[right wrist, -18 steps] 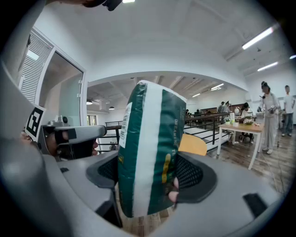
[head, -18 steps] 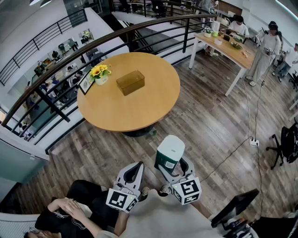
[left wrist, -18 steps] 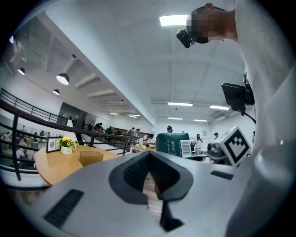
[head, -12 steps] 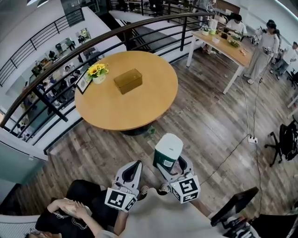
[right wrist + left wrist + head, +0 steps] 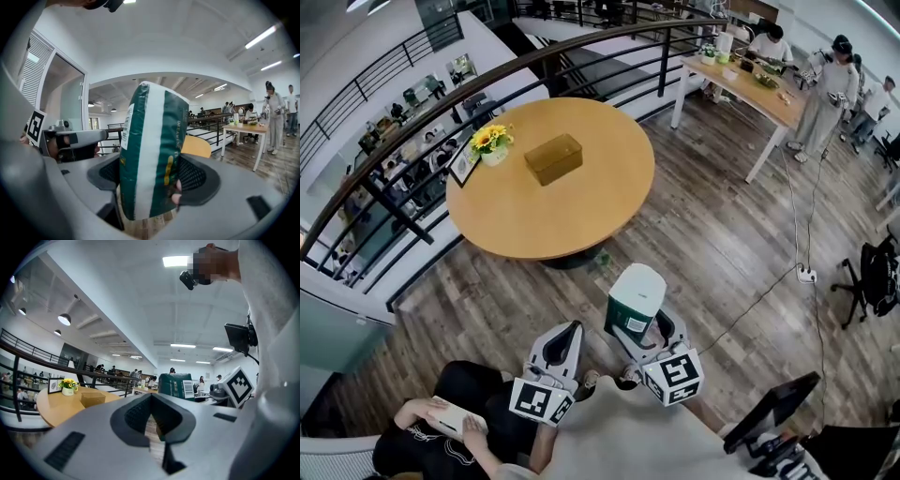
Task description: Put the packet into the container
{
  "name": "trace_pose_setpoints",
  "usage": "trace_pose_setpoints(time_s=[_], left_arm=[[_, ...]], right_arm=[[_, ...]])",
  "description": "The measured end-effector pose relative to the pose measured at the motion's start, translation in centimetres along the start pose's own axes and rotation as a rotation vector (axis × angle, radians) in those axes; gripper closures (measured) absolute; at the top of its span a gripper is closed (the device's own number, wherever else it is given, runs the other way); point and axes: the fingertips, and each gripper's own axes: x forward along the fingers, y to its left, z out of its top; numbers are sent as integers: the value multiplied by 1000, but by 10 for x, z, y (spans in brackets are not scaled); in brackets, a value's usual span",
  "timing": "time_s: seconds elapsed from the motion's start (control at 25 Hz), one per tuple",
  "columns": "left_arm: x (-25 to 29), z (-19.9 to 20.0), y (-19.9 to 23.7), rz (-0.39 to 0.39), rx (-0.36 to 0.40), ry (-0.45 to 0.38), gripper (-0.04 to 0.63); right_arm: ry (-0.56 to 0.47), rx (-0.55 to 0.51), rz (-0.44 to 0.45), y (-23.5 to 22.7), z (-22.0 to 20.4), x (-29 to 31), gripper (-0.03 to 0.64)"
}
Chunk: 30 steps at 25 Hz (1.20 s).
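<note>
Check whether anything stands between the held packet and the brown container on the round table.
Nothing visible does. Only wood floor and bare tabletop lie between the packet and the container. The flower pot and picture frame stand off to the container's left.

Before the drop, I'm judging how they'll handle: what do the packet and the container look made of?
Packet: probably plastic film, slightly glossy, green and white print, sides bulging softly.
Container: likely translucent brown plastic, smooth; too distant to be sure.

container point(image 5: 553, 157) interior too small to tell, seated person point(image 5: 441, 439) cropped — bottom edge
</note>
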Motion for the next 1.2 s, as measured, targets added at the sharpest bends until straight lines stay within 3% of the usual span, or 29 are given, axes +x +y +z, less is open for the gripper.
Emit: trace_pose_setpoints(time_s=[0.44, 1.2], left_arm=[[2, -1, -6, 44, 7, -2, 591], [42, -16, -40, 69, 16, 14, 591]], right_arm=[[0, -16, 41, -4, -2, -5, 272], [-3, -20, 70, -55, -11, -23, 272]])
